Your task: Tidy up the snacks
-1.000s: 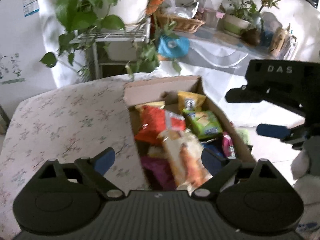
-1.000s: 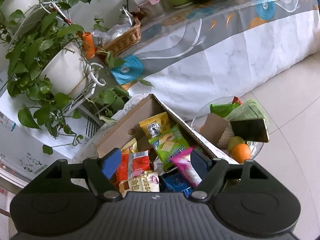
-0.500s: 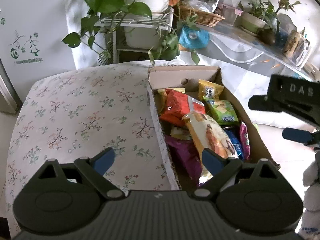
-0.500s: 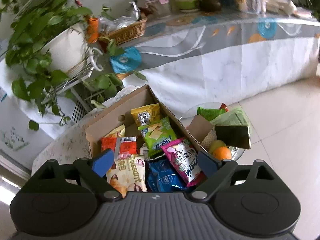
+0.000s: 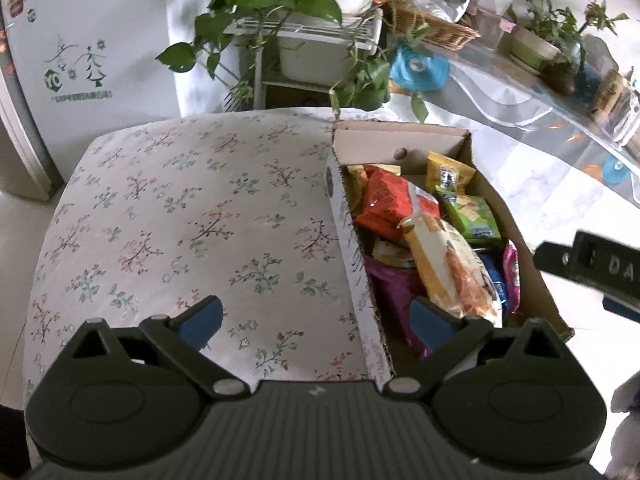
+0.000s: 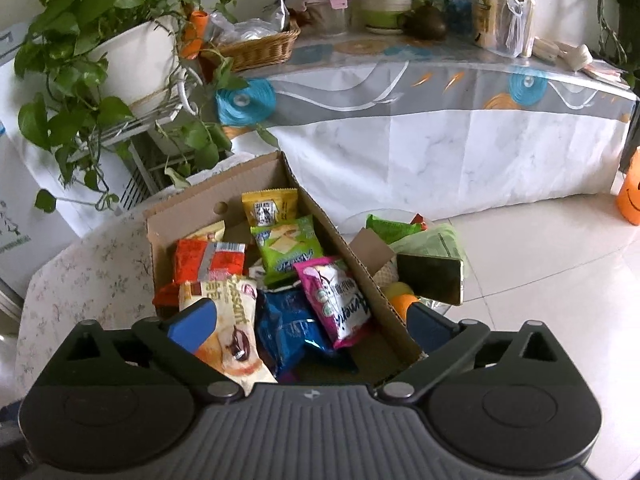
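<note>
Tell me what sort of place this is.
Most likely a lived-in home room: potted plants on a wire stand, a long side table under a patterned cloth, and a floral-covered table holding a cardboard box of snacks.

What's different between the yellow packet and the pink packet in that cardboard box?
The yellow packet is at the box's far end, against the end wall; the pink packet lies nearer the camera, along the right-hand wall. The yellow one looks smaller and squarer, the pink one longer. The pink one rests partly on a blue packet. Both are sealed snack packets lying face up.
</note>
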Available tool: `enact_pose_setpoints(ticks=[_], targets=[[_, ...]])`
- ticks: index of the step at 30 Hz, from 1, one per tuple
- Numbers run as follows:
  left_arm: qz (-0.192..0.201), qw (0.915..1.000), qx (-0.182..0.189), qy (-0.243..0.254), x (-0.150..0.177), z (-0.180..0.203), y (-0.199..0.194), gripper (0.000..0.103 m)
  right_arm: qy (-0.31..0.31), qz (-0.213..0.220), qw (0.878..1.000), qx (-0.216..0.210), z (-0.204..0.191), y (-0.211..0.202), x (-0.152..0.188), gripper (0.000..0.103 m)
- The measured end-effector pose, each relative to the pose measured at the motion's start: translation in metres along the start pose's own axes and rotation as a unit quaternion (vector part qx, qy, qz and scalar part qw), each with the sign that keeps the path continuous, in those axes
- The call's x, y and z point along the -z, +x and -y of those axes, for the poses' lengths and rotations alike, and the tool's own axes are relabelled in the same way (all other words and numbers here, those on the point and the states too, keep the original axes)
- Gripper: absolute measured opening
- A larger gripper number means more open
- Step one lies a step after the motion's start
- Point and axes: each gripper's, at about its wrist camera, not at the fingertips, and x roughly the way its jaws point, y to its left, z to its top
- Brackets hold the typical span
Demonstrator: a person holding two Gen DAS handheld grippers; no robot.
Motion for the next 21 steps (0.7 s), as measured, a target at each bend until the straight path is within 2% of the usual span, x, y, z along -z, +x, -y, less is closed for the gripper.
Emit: enact_pose_setpoints(ticks=[9, 15, 21], targets=[[-0.001, 0.9997, -0.025, -0.003, -0.002, 0.001, 0.003, 0.101, -0.007, -0.008, 1.0, 0.008, 0.0, 0.001, 0.001, 0.103], [0.003, 0.999, -0.044, 0.005, -0.003, 0.006, 0.007, 0.102, -0.035, -0.019, 0.999, 0.011, -0.01, 0.006, 0.001, 0.103], [-0.001, 0.9989, -0.047, 0.004, -0.005, 0.009, 0.012, 0.102, -0.051, -0.017, 0.999, 0.008, -0.018, 0.005, 0.001, 0.103]])
